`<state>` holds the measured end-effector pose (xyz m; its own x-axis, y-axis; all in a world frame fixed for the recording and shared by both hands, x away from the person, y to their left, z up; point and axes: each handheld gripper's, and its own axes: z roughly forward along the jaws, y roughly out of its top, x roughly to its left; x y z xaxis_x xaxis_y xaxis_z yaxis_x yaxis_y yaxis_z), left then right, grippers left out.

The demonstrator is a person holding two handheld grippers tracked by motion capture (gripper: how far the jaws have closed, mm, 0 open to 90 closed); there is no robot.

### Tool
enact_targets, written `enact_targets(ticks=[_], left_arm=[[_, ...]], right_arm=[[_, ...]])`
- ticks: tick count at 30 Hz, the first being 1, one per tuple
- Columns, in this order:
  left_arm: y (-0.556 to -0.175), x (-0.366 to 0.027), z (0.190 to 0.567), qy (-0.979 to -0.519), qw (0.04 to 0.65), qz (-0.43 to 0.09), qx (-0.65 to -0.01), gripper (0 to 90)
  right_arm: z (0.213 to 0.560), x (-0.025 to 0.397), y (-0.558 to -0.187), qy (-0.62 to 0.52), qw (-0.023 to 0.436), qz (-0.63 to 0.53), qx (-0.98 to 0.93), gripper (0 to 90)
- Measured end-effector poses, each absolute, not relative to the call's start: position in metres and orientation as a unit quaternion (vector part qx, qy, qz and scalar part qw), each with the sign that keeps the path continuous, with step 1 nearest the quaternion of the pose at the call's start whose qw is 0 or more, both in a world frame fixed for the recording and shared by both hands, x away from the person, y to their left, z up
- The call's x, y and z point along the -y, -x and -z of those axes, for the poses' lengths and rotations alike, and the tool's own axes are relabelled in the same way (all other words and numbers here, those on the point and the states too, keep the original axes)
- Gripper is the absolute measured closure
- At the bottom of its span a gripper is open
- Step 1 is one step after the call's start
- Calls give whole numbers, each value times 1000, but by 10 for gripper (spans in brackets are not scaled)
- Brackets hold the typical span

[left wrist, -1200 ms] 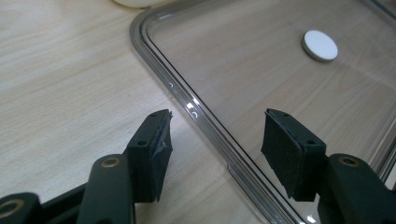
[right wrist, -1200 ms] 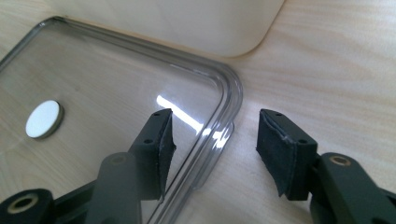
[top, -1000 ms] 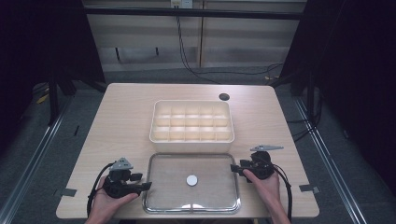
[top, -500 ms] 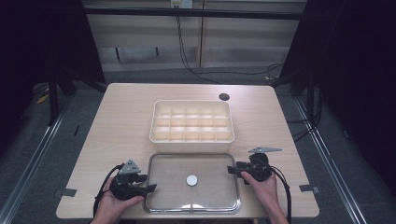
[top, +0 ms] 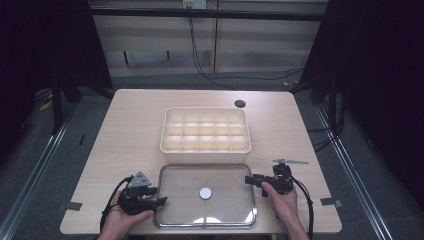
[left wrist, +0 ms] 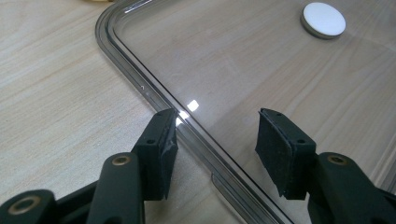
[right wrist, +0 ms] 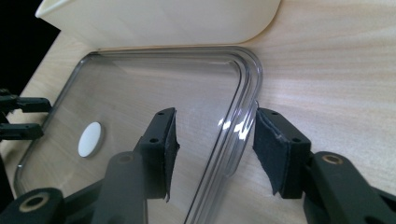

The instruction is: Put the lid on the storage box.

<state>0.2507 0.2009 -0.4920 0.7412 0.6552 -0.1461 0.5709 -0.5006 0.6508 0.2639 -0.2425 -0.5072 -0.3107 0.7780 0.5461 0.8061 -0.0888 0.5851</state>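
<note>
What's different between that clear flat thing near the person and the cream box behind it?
The clear flat plastic lid is see-through, shallow and undivided, with a small white round disc at its middle. The cream plastic compartment box is opaque, deeper, and split into a grid of compartments. Both are rounded rectangles of similar footprint on the wooden table, and the open fingers of both grippers straddle the lid's side rims.

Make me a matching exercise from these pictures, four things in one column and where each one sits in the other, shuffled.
Things:
1. clear lid
2. white disc
3. cream tray
4. left gripper

Places:
A. middle of the lid
B. at the lid's left edge
C. flat on the table, between the grippers
D. behind the lid

Pairs: 1-C, 2-A, 3-D, 4-B
</note>
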Motion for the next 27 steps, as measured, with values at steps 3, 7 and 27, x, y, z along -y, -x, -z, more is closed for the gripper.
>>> enact_targets(ticks=[3, 7, 27], left_arm=[[-250, -201, 492, -863, 353, -62, -356, 477], [-250, -200, 492, -862, 357, -55, -356, 475], [-252, -200, 493, -860, 362, -51, -357, 466]], right_arm=[[508, 244, -263, 591, 24, 450, 669, 507], [513, 248, -262, 590, 74, 470, 652, 583], [511, 242, -266, 560, 80, 491, 662, 633]])
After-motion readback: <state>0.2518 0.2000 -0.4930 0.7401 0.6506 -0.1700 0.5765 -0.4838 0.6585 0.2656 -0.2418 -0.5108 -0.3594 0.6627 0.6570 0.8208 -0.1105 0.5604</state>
